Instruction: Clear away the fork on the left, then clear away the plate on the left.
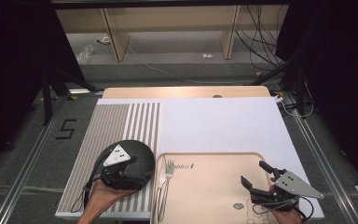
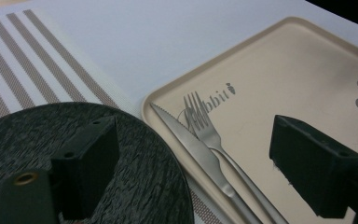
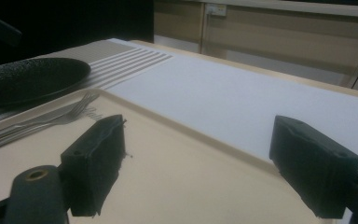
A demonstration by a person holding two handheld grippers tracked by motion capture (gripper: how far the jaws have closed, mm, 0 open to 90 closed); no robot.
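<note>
**Both tools spread, plate on the left and tray on the right**

From the high view I have my left tool (image 1: 116, 175) sitting over the near part of the dark round plate (image 1: 140, 156), which lies on the striped placemat (image 1: 121, 121) at the left of the tabletop (image 1: 182, 92). In the left gripper view its jaws stand wide apart: one hangs over the plate's textured surface (image 2: 135, 154), the other over the beige tray (image 2: 284, 70). I cannot tell whether either jaw touches what lies below it.

A fork (image 2: 205, 126) and a knife (image 2: 191, 144) lie side by side along the tray's left edge, just beside the plate, the fork's tines reaching the printed lettering. From above the fork (image 1: 168, 170) shows in that same strip.

My right tool (image 1: 258, 179) is over the near right part of the tray (image 1: 205, 186), jaws also spread with nothing between them. In the right gripper view they stand over the bare tray floor (image 3: 191, 172), with the white mat (image 3: 242, 98) beyond the rim and the plate (image 3: 28, 79) far off to the left.
</note>
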